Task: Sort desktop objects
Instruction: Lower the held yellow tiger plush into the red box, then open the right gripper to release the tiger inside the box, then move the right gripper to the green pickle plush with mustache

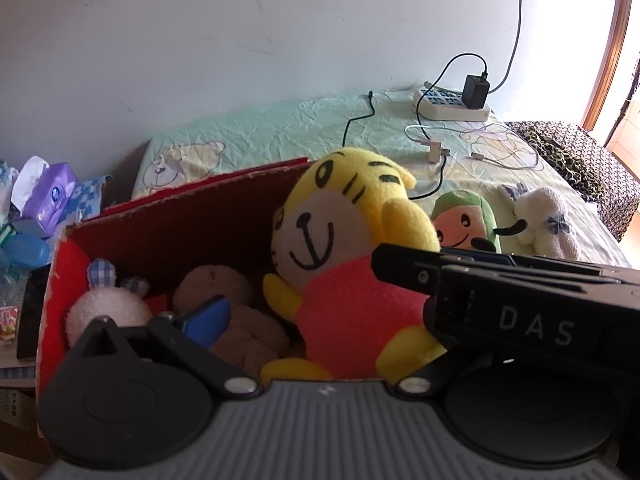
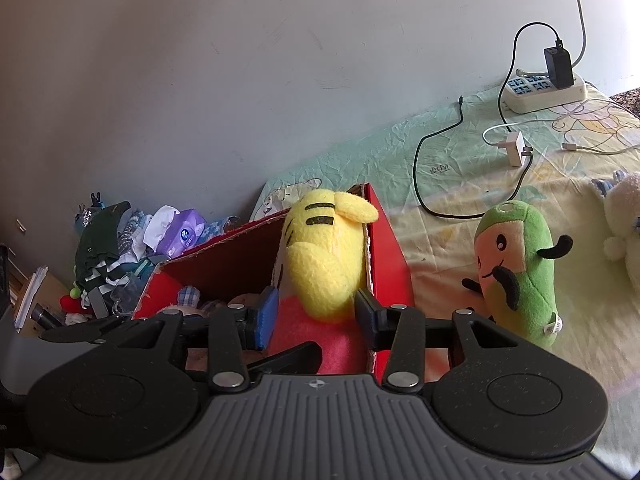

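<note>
- Sorting is partway, by my judgement: the red cardboard box already holds a pale checked-ear bunny, a brown plush and the yellow tiger plush, which leans against the box's right wall.
- The right gripper has its fingers spread either side of the tiger's back — near it, not squeezing.
- The left gripper is wide open above the box, holding nothing.
- Left on the crinkled bed sheet: a fuzzy green pod-shaped plush — upright — and a fluffy white plush.
</note>
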A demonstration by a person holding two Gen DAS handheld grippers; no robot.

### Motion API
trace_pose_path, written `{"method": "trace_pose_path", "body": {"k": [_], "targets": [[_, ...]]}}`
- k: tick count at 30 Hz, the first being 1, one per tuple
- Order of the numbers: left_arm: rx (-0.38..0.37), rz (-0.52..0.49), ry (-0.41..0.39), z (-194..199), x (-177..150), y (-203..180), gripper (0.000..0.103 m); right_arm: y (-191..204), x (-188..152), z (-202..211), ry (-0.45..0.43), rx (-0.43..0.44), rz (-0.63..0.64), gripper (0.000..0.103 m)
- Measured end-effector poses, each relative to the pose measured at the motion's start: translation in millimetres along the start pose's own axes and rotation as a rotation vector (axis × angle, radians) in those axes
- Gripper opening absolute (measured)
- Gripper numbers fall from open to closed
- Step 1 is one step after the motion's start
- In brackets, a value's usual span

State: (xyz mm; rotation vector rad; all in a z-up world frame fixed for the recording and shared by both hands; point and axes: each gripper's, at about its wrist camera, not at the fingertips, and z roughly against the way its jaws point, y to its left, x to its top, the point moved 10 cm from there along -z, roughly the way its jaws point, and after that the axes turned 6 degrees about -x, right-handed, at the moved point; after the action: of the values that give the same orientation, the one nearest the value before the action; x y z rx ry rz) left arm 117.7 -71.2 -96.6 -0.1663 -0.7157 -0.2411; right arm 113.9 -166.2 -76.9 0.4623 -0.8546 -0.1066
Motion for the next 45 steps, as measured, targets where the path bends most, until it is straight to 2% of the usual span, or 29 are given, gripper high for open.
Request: {"method": "trace_pose_path", "body": {"k": [8,14,23,29,34,38,42,45], "targets": [[0.002,0.026,-0.037,20.1,1.7,-3.7,0.103,0.0,5.7,23.4,-0.045,0.093,-0.02,0.047],[-0.067,0.022,-0.092,39.3,5.2,-25.1,0.102,-22.1,10.8,50.1,-0.089,0.157,-0.052,0.047],[-0.197,-0.017,-0.185,48.3,28.1,-95.7,0.102,-108.3,26.2,82.1,-0.144,0.147,-0.171,0.047],[-0.256,-0.028,-0.166,20.5,36.8,-147.2,0.102,-181.0,25.5,78.2,-0.111,0.1,-0.266,0.047],[-0.322,0.044,-0.107,-23.8,32.7,-176.8,0.102,-231.8,17.7,60.4,-0.055,0.061,-0.295,0.047],[-0.306,0.147,-0.054,-61.3,26.8,-178.7,0.103,-250.7,17.7,44.8,0.0,0.107,-0.3,0.047],[-0.175,0.217,-0.032,-94.8,19.6,-159.5,0.102,-244.4,19.9,20.3,0.077,0.188,-0.296,0.047],[-0.11,0.232,-0.018,-110.6,16.1,-147.2,0.102,-228.9,23.1,0.6,0.13,0.249,-0.278,0.05]]}}
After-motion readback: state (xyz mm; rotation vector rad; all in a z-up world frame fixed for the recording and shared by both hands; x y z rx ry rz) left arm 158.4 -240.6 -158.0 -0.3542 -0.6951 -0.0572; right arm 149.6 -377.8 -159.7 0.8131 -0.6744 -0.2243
